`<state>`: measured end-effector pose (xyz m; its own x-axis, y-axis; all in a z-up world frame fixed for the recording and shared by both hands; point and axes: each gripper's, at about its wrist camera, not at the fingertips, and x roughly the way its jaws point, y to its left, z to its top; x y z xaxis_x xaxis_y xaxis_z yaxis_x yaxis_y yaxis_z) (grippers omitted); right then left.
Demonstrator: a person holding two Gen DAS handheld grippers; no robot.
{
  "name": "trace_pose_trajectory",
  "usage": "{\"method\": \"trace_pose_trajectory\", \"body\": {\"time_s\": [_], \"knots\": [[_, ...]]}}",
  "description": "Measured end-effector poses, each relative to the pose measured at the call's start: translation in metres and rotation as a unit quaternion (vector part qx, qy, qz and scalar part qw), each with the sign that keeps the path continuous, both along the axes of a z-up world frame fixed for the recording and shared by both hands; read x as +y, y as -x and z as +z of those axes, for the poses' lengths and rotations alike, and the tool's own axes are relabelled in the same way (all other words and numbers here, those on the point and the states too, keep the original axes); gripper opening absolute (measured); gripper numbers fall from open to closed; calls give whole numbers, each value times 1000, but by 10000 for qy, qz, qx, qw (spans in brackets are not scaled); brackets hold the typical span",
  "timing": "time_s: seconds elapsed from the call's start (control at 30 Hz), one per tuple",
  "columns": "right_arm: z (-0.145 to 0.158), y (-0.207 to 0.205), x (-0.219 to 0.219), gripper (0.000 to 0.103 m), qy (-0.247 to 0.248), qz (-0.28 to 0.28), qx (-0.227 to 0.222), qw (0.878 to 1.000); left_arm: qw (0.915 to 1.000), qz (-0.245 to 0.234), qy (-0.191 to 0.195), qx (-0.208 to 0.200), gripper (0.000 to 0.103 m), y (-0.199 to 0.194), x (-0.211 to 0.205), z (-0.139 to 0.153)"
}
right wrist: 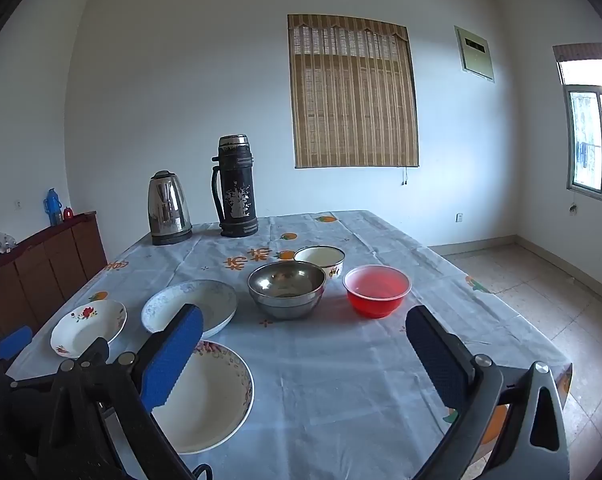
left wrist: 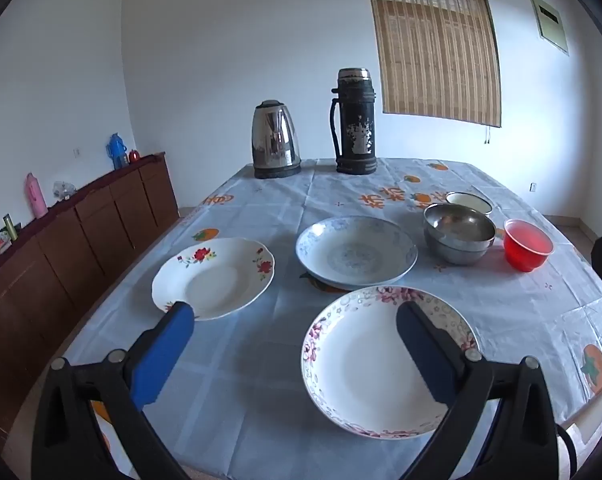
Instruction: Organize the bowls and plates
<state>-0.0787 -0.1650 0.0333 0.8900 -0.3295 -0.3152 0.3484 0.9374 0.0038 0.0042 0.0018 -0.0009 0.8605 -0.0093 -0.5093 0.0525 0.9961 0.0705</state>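
The blue plate (left wrist: 356, 250) is the landmark. Left of it the red-flower plate (left wrist: 213, 276) is seen, right of it the steel bowls (left wrist: 459, 232). The left gripper (left wrist: 295, 320) and right gripper (right wrist: 305, 322) are held wide open, with nothing in them.

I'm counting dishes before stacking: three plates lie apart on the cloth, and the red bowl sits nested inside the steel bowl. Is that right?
Not quite. The red bowl is not nested; it stands on its own on the cloth, to the right of the steel bowl, as the right wrist view shows. The three plates, red-flowered, blue-patterned and pink-rimmed, do lie apart.
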Motion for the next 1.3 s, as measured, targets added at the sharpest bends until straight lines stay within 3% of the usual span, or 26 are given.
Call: {"method": "trace_pose_trajectory", "body": {"time_s": [0.17,1.3], "knots": [[-3,-3,-1,102,-53,-7,46,10000,9998,10,210,-23,103,6,7,-1],[-3,-9,0,102,-37,35,171,9998,9999,21,143,-52,103,2,11,-1]]}}
